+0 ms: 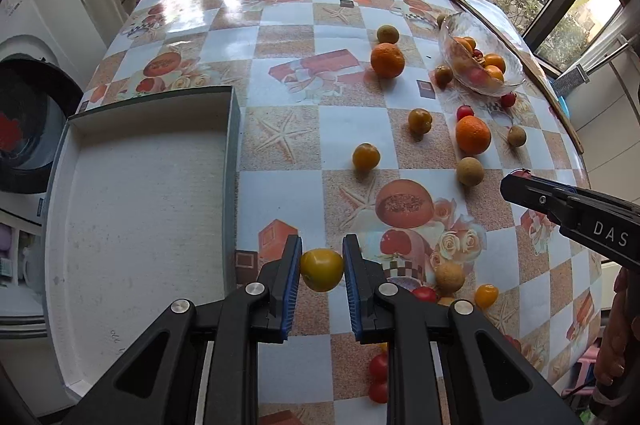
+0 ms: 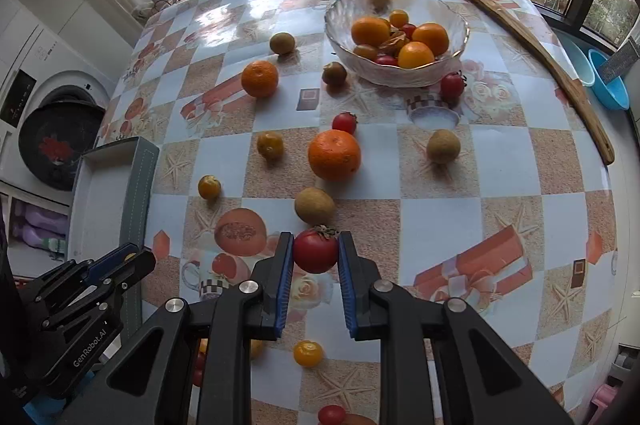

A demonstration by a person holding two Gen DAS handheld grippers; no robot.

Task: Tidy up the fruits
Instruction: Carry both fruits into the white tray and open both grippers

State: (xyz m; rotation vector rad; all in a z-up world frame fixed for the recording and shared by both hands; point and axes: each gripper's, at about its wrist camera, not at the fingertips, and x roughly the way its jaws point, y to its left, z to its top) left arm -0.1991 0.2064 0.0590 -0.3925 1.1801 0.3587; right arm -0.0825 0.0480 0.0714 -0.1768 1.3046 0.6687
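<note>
My left gripper (image 1: 322, 269) is shut on a yellow tomato (image 1: 321, 269) and holds it above the table, just right of the empty white box (image 1: 140, 209). My right gripper (image 2: 316, 251) is shut on a red tomato (image 2: 315, 251) above the table's front part. A glass bowl (image 2: 396, 29) at the back holds oranges and small fruits. Loose fruits lie on the checked tablecloth: two oranges (image 2: 334, 155) (image 2: 260, 78), brown longans (image 2: 315, 205), yellow and red tomatoes. The left gripper also shows in the right wrist view (image 2: 120, 261), and the right gripper in the left wrist view (image 1: 520, 181).
A long wooden stick (image 2: 516, 25) lies along the table's far right edge. The box (image 2: 120, 185) sits at the table's left edge. A washing machine (image 2: 60, 145) stands to the left. Blue basins (image 2: 608, 85) stand beyond the right edge. Windows are behind the table.
</note>
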